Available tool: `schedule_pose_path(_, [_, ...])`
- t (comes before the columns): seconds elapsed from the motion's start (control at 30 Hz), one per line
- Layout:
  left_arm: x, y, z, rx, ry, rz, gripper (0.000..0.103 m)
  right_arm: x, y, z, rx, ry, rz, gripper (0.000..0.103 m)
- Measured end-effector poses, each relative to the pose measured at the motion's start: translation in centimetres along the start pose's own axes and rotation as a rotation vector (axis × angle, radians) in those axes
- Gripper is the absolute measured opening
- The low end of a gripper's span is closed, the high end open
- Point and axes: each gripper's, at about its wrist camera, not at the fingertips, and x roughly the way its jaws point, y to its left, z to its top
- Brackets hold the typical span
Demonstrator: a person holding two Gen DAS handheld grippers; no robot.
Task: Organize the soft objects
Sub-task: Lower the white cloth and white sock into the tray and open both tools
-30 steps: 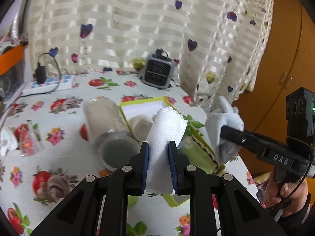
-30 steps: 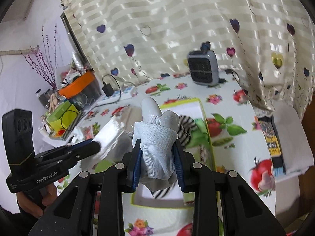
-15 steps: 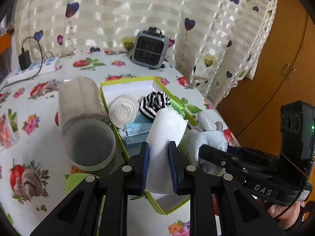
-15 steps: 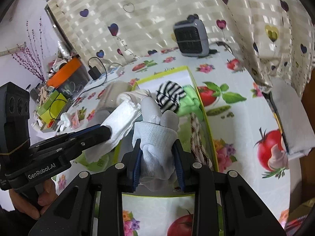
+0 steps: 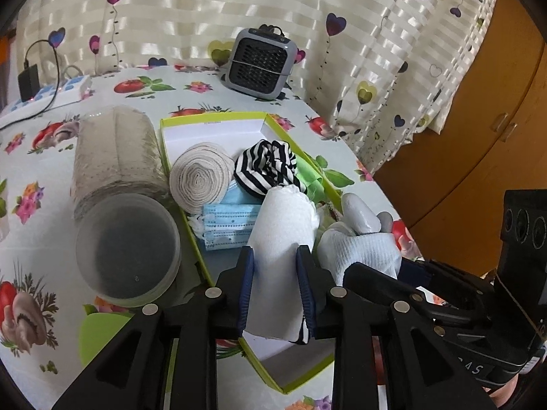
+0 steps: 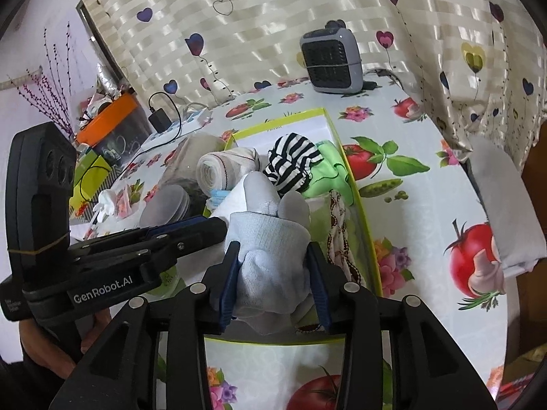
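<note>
My left gripper [image 5: 275, 290] is shut on a rolled white towel [image 5: 283, 235] and holds it over the near end of the lime-green box [image 5: 301, 379]. My right gripper [image 6: 273, 283] is shut on a grey-white work glove [image 6: 270, 249], also over the box's near end [image 6: 273, 341], just right of the towel. The glove shows in the left wrist view [image 5: 359, 242]. In the box lie a beige bandage roll [image 5: 201, 177], a black-and-white striped cloth [image 5: 270, 167], blue face masks [image 5: 229, 225], a green cloth [image 6: 324, 177] and a braided cord [image 6: 338, 239].
A clear round container with a grey lid [image 5: 126, 249] and a paper roll [image 5: 116, 150] lie left of the box. A small grey fan heater [image 5: 259, 63] stands at the back. A power strip [image 5: 48, 95] is far left. The table edge [image 5: 376, 184] runs right.
Both grippers have moved forward and down over the near end of the box, side by side, each still holding its item. The box contents now sit closer in both views.
</note>
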Motion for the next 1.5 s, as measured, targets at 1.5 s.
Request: schedule_pose_path(1.5, [-9.1,0.1,-2.5,0.052,-0.155,0.067,0.027,-5.3,5.0,-0.9,-0.126,-0.114,-0.046,0.048])
